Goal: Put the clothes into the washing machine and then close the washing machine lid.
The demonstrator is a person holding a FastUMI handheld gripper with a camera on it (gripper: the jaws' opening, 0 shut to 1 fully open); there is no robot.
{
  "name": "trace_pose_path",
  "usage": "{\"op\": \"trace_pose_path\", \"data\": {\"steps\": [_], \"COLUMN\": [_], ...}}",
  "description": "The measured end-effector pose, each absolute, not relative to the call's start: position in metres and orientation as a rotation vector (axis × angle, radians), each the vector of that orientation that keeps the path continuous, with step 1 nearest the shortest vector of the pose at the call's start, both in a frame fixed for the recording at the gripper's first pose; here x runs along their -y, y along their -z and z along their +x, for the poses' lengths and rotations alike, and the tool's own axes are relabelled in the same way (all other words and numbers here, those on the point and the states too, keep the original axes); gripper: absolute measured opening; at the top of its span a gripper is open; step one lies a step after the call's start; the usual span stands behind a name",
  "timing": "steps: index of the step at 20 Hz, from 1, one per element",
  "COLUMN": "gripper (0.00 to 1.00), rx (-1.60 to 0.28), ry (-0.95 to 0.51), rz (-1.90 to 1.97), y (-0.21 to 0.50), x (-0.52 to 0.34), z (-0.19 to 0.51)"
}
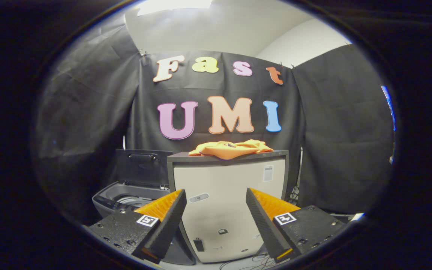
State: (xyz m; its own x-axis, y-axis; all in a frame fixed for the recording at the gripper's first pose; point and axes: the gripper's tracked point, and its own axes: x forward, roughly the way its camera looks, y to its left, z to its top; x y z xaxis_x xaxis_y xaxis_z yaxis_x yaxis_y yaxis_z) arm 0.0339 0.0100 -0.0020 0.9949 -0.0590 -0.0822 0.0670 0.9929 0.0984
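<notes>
**Orange clothes wait on a cabinet, gripper apart and empty**

A pale cabinet [227, 210] with a dark top fills the centre of the frame. At lower left sits the washing machine [126, 197], its lid [143, 165] standing raised. On the cabinet top, centre frame, lies a crumpled heap of orange clothes [231, 148], well beyond the fingers. The gripper [215, 195] at the bottom is spread wide, holding nothing. The clothes look light, soft and floppy; a raised fold near the middle seems the best place to pinch.
</notes>
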Motion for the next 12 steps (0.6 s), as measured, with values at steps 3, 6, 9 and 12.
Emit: {"op": "trace_pose_path", "data": {"steps": [3, 6, 9, 12], "gripper": [0.95, 0.95, 0.95, 0.96], "rx": [-0.128, -0.116, -0.115, -0.122], "ry": [0.121, 0.134, 0.092, 0.084], "rz": [0.11, 0.052, 0.064, 0.042], "y": [-0.009, -0.032, -0.059, -0.08], "x": [-0.003, -0.004, -0.018, -0.015], "z": [0.059, 0.09, 0.122, 0.155]}}
